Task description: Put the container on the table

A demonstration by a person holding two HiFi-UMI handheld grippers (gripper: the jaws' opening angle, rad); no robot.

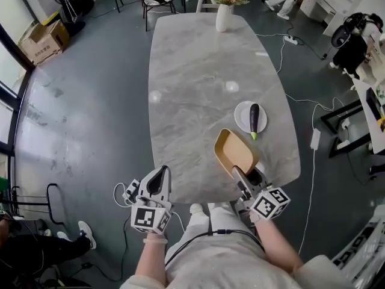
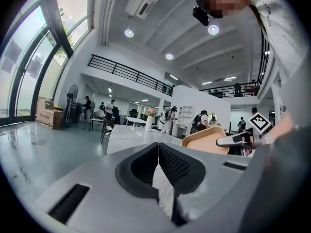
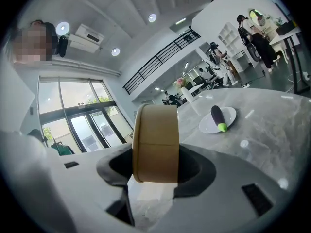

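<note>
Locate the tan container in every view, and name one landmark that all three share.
Head view: the container is lower right of centre, over the table's near edge, held in the right claw.
Left gripper view: right of centre, at mid-height.
Right gripper view: dead centre, edge-on, pinched between the jaws.
Shared landmark: the grey marble table.

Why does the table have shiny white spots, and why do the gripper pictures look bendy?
Head view: the white spots on the marble table are glare, probably ceiling lights mirrored in its polished top. Left gripper view: those lights glow overhead, and the wide lens bends the window frames and blackens the corners. Right gripper view: same bending; the tan container near the lens looms large.
</note>
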